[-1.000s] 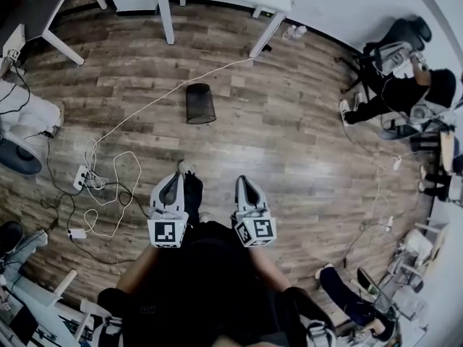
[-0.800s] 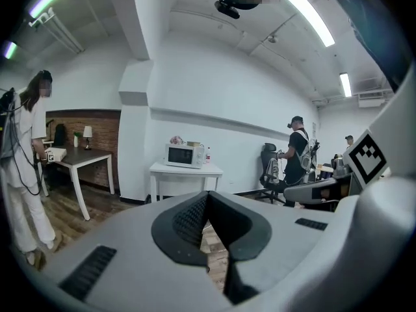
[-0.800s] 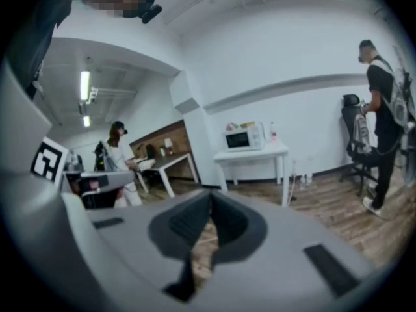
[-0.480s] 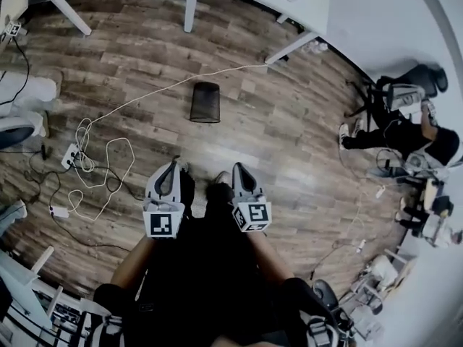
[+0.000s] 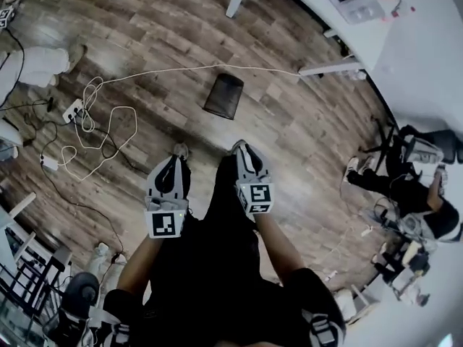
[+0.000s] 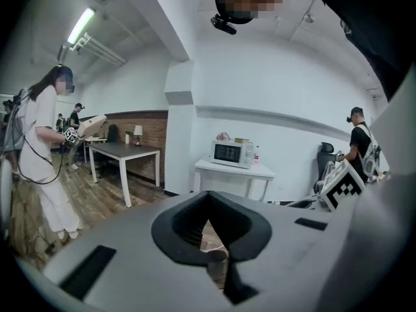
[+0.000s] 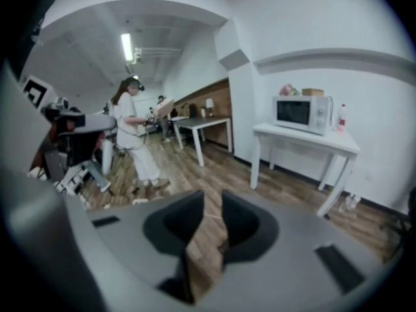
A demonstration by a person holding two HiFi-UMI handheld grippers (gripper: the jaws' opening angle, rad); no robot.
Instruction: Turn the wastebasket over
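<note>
Out ahead on the wood floor (image 5: 304, 143), the wastebasket (image 5: 224, 95) sits alone, well apart from both tools and touched by neither (from up here I cannot tell whether its mouth faces up or down). I hold the left hand-held gripper (image 5: 175, 161) and the right hand-held gripper (image 5: 243, 147) side by side over my legs, both aimed toward it, which reads to me as an approach rather than a grasp. The left one is clenched on nothing. The right one's jaws are opening, with only floorboards showing through the gap; I judge that as readying for the rim. By count: one wastebasket, two hand-held grippers, and one long white cable (image 5: 166, 73) running across the boards just beyond the basket, worth keeping clear of.
</note>
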